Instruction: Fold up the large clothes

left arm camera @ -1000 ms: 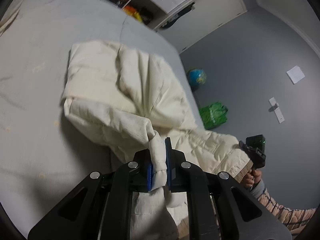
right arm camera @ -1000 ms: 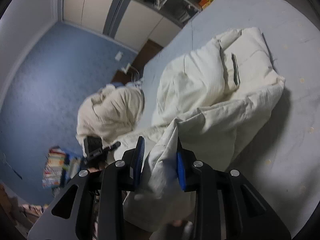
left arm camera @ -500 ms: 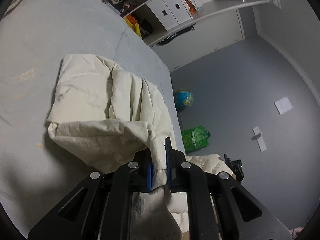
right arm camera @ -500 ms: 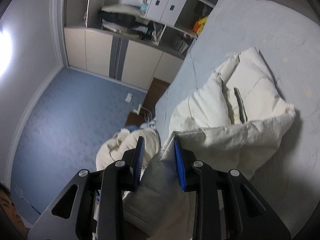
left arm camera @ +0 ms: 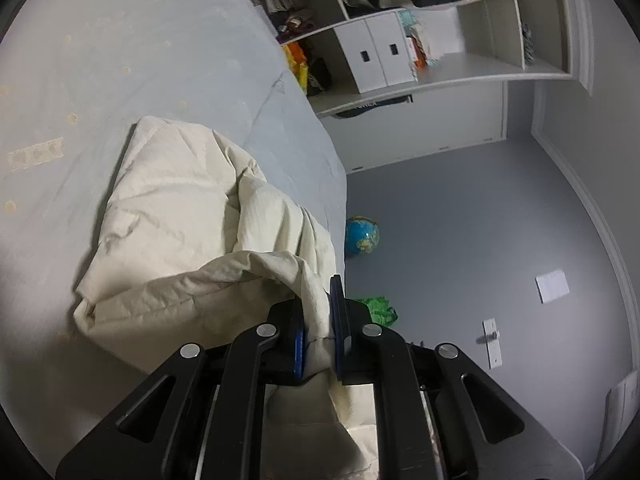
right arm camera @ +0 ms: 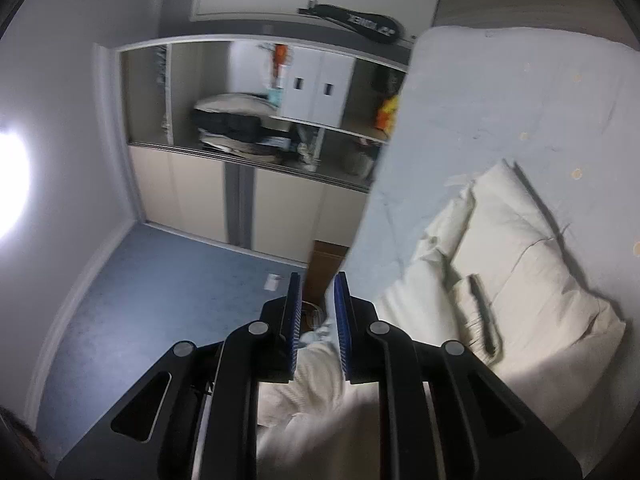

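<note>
A cream padded jacket [left arm camera: 176, 216] lies bunched on the pale blue bed [left arm camera: 120, 60]. My left gripper [left arm camera: 319, 328] is shut on a fold of the jacket's edge, which hangs down between the blue pads. In the right wrist view the jacket [right arm camera: 520, 280] lies at the right on the bed [right arm camera: 500, 92]. My right gripper [right arm camera: 317, 320] has its jaws apart with nothing between the pads; cream fabric shows below and behind them.
An open wardrobe with white drawers [left arm camera: 380, 56] and shelves stands past the bed's far end. A globe [left arm camera: 362, 236] and a green bag [left arm camera: 378, 308] sit on the grey floor. A bright lamp [right arm camera: 8, 184] glares at left. Blue carpet [right arm camera: 160, 288] lies beside the bed.
My right gripper has let go of the jacket fold and lifted away. My left gripper kept its hold and moved up over the bed; both views tilted toward the wardrobe.
</note>
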The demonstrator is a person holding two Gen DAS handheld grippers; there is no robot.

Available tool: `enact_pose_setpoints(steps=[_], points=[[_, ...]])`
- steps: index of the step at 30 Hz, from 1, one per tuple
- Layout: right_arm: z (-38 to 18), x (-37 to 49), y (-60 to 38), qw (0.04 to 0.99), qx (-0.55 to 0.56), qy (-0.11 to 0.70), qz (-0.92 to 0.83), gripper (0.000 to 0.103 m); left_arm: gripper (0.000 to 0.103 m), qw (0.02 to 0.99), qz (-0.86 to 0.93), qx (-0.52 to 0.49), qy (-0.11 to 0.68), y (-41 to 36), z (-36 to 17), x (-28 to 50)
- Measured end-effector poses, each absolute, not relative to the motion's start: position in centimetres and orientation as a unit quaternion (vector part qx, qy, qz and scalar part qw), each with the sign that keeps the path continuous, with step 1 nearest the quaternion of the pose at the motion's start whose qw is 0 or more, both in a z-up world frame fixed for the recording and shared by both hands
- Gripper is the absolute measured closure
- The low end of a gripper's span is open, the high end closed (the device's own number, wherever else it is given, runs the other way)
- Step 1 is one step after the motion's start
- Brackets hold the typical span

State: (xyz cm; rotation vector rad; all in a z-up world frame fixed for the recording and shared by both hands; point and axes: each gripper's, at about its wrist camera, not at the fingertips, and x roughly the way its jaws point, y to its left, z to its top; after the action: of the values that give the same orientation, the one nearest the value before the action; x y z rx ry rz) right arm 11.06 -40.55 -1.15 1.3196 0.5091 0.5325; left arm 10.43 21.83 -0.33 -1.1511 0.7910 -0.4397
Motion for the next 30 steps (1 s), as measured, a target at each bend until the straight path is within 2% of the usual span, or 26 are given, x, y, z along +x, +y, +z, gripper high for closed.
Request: enact_pose_setpoints(steps=[4,17,19,20,21,23,25,30], points=[[-2.0,12.8,-39.4,0.72,0.602,0.254,0.234,0.089,0.093,0.74,-0.184,-0.535,0.365,21.9,-1.4,12.8],[-2.7,13.2,-41.7,0.776,0.6,0.178,0.077,0.087,0.09,0.688,-0.114,-0.614,0.368,22.2,-6.3,16.9],[-1.4,13.3,-41.3,0.802,0.558,0.205,0.061,0.078,0.089,0.689,-0.112,-0.612,0.371,22.3,-6.3,17.1],[-0.5,13.4,-40.7,0.821,0.527,0.21,0.062,0.066,0.088,0.689,-0.112,-0.612,0.372,22.3,-6.3,17.1],[1.2,13.2,-39.8,0.851,0.476,0.214,0.066,0.048,0.088,0.688,-0.112,-0.612,0.372,22.4,-6.3,17.1],[4.2,12.3,-37.8,0.899,0.38,0.207,0.071,0.032,0.084,0.684,-0.112,-0.618,0.371,22.4,-6.4,17.0],[6.8,10.7,-34.9,0.936,0.28,0.194,0.088,0.031,0.081,0.682,-0.113,-0.621,0.369,22.4,-6.3,16.9],[9.5,6.2,-29.5,0.96,0.129,0.195,0.153,0.031,0.074,0.682,-0.117,-0.626,0.359,22.2,-6.2,16.9]])
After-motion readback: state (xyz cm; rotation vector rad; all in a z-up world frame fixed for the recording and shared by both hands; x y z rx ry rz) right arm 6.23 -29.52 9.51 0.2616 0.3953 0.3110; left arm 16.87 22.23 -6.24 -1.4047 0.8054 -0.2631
